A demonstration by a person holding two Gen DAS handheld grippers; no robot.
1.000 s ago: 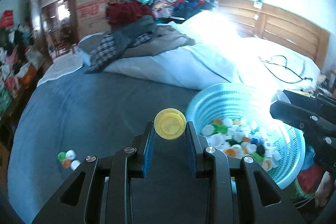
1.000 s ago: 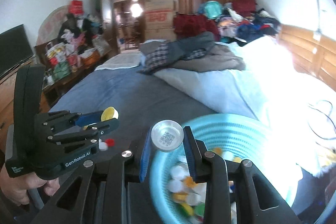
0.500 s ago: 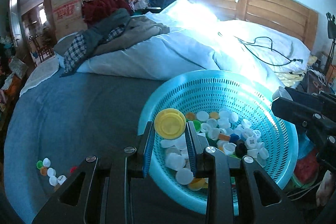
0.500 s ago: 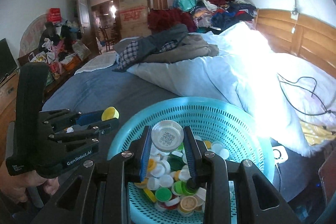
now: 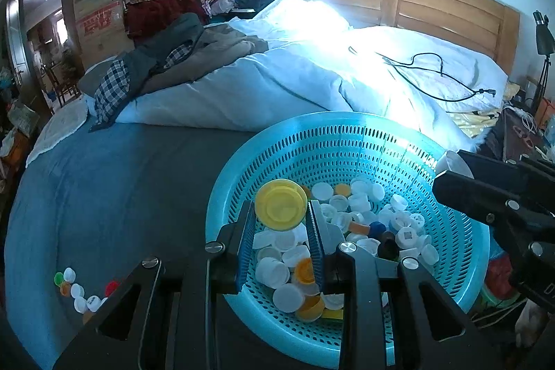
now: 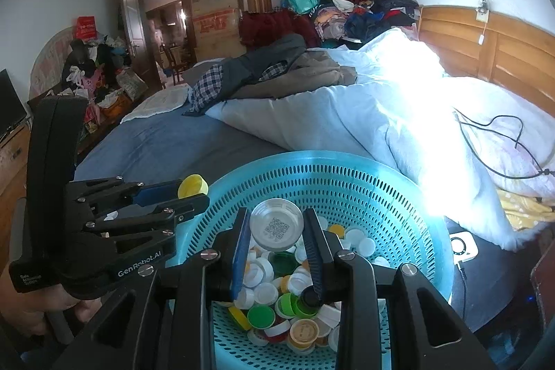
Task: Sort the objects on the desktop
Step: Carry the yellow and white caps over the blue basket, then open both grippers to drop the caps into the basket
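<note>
A turquoise perforated basket (image 5: 347, 141) (image 6: 347, 175) sits on the bed with several bottle caps in it, white, yellow, orange and green. My left gripper (image 5: 280, 214) is shut on a yellow cap (image 5: 280, 204) and hovers over the basket's near left side. My right gripper (image 6: 276, 224) is shut on a silvery white cap with a QR code (image 6: 276, 228), held above the caps in the basket. The left gripper (image 6: 187, 196) also shows at the left of the right wrist view, with its yellow cap (image 6: 192, 185) at the basket's rim.
A few loose caps (image 5: 81, 288) lie on the blue sheet at the lower left. A white duvet (image 5: 277, 85) and piled clothes (image 5: 166, 58) fill the bed behind the basket. A black cable (image 5: 433, 75) runs over the pillow. A hand (image 6: 27, 311) holds the left gripper.
Both grippers swung from over the bare sheet to over the basket, which now fills the lower middle of both views. Each still grips its cap.
</note>
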